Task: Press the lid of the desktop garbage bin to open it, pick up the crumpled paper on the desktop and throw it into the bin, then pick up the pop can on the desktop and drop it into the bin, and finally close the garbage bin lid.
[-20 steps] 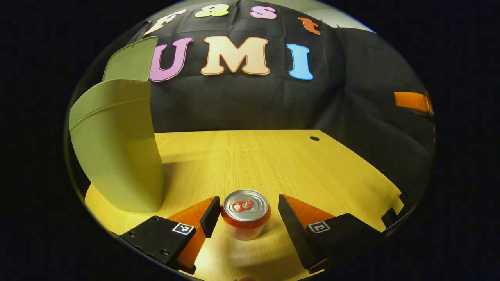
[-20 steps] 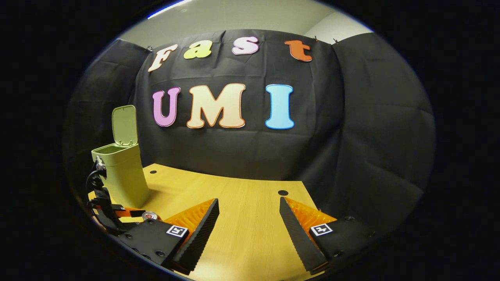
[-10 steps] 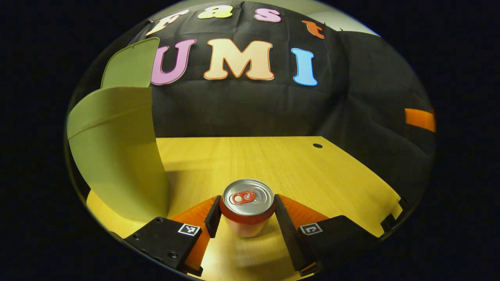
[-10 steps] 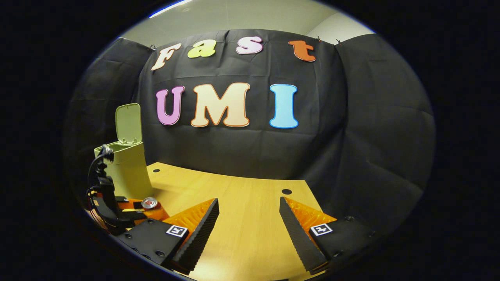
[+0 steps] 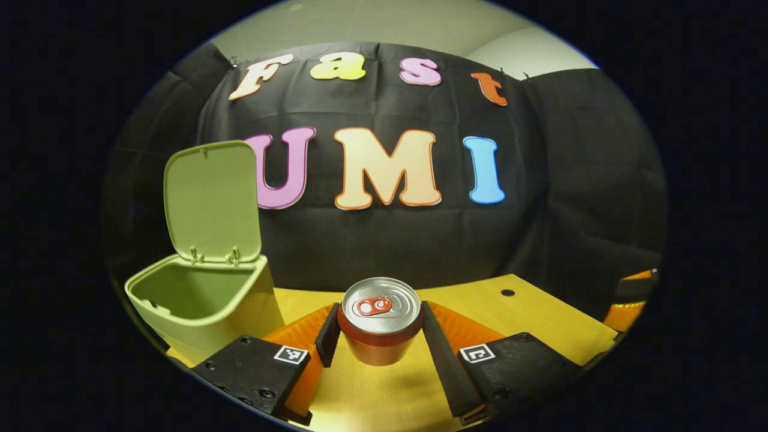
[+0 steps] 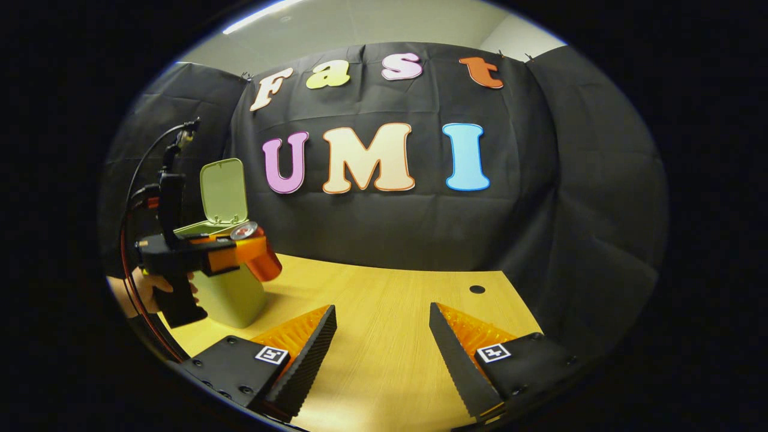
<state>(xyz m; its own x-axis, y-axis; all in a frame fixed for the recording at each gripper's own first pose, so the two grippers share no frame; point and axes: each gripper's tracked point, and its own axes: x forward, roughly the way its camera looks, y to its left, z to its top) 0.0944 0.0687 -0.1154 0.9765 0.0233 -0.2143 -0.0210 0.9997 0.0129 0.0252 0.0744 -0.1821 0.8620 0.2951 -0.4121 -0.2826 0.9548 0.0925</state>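
Left tool (image 5: pixel 377 339) is clenched on the pop can (image 5: pixel 380 320), both fingers against its sides, holding it off the worktop (image 5: pixel 540 324) just beside the bin (image 5: pixel 204 303), whose lid (image 5: pixel 211 201) stands open. Right tool (image 6: pixel 383 354) hangs released over the worktop's middle, holding nothing. Judging by this, the opening is done and no crumpled paper lies on the worktop; dropping the can and closing the lid remain

Right gripper hovering with fingers spread over the table

Its gripper (image 6: pixel 383 354) is gaping above bare wooden table (image 6: pixel 384 300); far to its left a hand (image 6: pixel 157 288) is holding the other gripper (image 6: pixel 255 249), clamping a tilted pop can (image 6: pixel 259 255) before the open-lidded bin (image 6: pixel 231 288).
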